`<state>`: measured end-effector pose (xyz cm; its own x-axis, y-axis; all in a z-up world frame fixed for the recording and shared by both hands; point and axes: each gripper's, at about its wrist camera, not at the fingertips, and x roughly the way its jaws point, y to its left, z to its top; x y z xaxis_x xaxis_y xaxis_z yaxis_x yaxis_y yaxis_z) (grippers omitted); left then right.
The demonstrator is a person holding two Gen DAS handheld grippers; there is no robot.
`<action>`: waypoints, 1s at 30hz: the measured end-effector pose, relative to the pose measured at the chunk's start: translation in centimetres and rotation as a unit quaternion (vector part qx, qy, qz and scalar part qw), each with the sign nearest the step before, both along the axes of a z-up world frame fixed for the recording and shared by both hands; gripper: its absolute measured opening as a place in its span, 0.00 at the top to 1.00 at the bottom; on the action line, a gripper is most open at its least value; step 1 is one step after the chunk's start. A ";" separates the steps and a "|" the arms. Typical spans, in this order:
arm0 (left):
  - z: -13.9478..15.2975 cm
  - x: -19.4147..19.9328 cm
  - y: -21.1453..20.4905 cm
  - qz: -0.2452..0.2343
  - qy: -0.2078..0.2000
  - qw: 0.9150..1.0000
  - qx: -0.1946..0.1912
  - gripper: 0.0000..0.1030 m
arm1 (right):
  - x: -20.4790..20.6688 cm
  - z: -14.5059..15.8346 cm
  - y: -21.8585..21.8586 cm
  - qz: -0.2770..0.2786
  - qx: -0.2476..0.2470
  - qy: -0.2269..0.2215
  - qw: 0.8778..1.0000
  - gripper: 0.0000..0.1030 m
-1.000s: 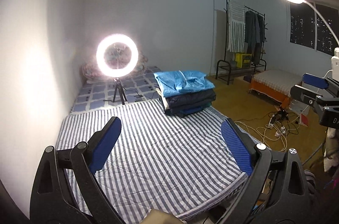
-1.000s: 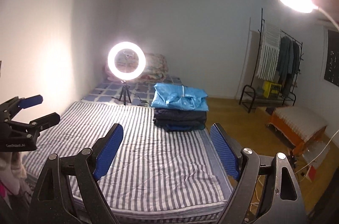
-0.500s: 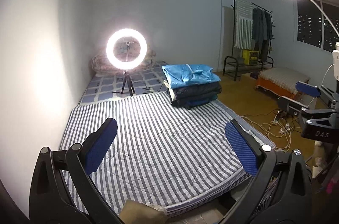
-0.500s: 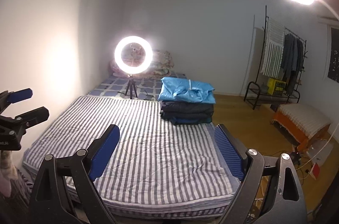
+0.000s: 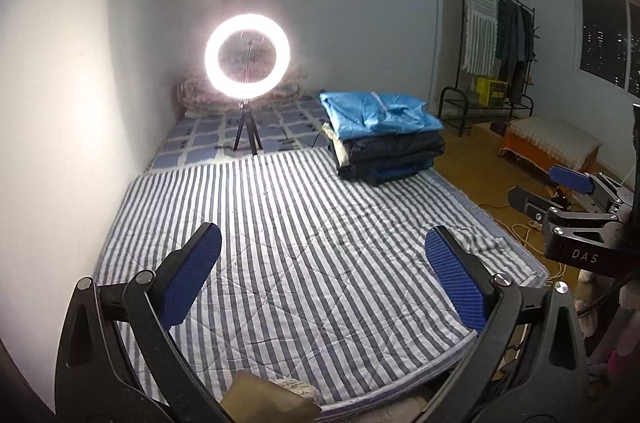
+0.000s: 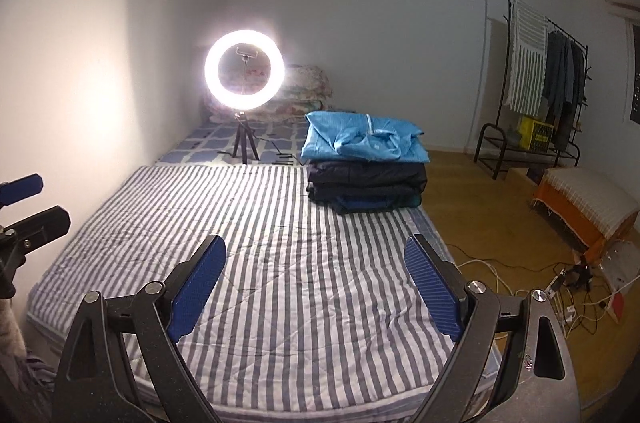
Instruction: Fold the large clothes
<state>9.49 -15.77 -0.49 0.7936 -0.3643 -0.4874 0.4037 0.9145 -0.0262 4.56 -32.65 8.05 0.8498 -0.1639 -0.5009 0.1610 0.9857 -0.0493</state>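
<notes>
Both the left gripper (image 5: 322, 277) and the right gripper (image 6: 316, 279), blue-padded, gape wide with nothing between them, low in frame over the bare striped quilted mattress (image 6: 280, 243). Right of centre beyond them, the stack of folded clothes (image 6: 364, 167), bright blue jacket topmost, looks finished; no unfolded garment shows.

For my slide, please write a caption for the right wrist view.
Open right tongs above the striped mattress; folded clothes stack beside a ring light.

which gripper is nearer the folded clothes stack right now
Right. The right gripper faces the folded clothes stack almost straight on; the left gripper sits further to the left, so the stack lies diagonally off its right.
</notes>
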 end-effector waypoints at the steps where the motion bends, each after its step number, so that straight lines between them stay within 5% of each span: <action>1: -0.4 0.6 0.0 0.002 0.006 1.000 0.000 0.00 | 0.3 -0.4 -0.3 -0.003 0.005 0.001 1.000 0.12; 14: -4.5 4.1 -1.2 0.014 0.045 0.999 0.020 0.00 | 3.0 -3.6 -3.0 -0.019 0.023 0.030 0.999 0.12; 30: -5.3 4.2 -1.4 0.016 0.046 0.998 0.028 0.00 | 3.5 -3.8 -3.2 -0.009 0.014 0.041 0.999 0.12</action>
